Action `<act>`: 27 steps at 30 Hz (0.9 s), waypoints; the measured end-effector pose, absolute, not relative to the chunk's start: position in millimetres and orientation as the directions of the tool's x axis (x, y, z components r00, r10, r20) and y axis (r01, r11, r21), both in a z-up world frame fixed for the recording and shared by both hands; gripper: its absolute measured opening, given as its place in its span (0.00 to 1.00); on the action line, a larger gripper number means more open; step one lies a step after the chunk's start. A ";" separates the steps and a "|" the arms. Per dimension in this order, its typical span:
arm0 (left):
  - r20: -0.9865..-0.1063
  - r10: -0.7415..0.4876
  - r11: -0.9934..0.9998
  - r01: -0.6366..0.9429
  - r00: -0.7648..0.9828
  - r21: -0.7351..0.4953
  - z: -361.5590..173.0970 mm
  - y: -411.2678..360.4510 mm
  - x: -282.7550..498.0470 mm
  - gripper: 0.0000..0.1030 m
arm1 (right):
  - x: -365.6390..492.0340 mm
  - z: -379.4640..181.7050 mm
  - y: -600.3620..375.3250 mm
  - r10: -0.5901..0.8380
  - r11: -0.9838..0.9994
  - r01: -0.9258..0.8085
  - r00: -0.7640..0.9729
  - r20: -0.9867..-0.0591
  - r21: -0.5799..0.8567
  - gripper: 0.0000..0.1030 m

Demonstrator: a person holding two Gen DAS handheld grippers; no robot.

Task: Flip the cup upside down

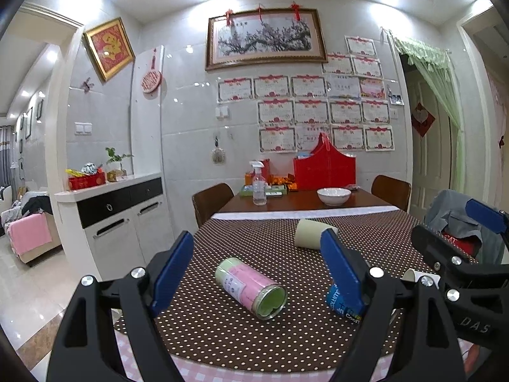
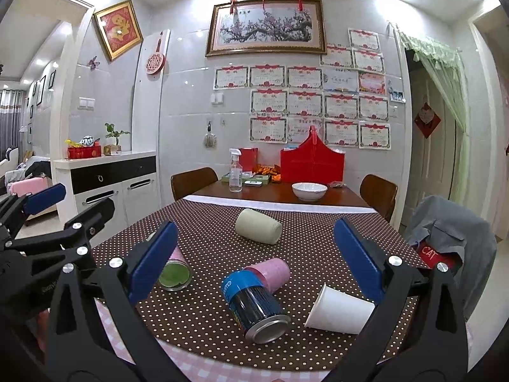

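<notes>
From the left wrist, the left gripper point(image 1: 254, 273) is spread wide and empty; ahead lies a green-lined cup point(image 1: 251, 288) that could roll if nudged.

From the right wrist, the right gripper point(image 2: 254, 261) is likewise wide and empty; a white paper cup point(image 2: 338, 310) lies toppled beside its right finger on the dotted tablecloth point(image 2: 206, 318), in a tiled dining room, and could be crushed.

Dotted tablecloth point(image 2: 222, 334) with toppled cups point(image 2: 338, 312)

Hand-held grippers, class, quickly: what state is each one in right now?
Left hand-held gripper: open, holding nothing, above the pink-labelled can.
Right hand-held gripper: open, holding nothing, above the blue can.
</notes>
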State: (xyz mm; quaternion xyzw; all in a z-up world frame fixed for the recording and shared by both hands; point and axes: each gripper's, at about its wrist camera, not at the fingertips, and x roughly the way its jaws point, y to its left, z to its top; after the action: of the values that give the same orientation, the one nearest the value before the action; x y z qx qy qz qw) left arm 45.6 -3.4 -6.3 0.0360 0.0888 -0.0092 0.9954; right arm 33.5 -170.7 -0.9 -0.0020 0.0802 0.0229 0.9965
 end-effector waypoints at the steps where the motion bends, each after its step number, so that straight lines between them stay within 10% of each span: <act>1: -0.194 -0.019 0.997 0.033 0.981 0.069 -6.3 -5.2 51.7 0.78 | 37.5 1.2 -171.7 0.045 0.999 -0.046 0.985 -0.168 -0.003 0.94; 27: -0.799 -0.352 0.891 0.437 0.488 -0.126 -65.0 -117.6 273.3 0.78 | 169.1 -22.3 -277.3 0.002 0.997 0.036 0.846 -0.533 0.061 0.94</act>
State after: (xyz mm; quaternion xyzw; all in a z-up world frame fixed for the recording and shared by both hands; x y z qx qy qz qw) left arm 273.3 -117.6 -65.0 0.0470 0.4514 -0.2288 0.8612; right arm 169.1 -277.3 -22.3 0.0344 0.2775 -0.0090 0.9601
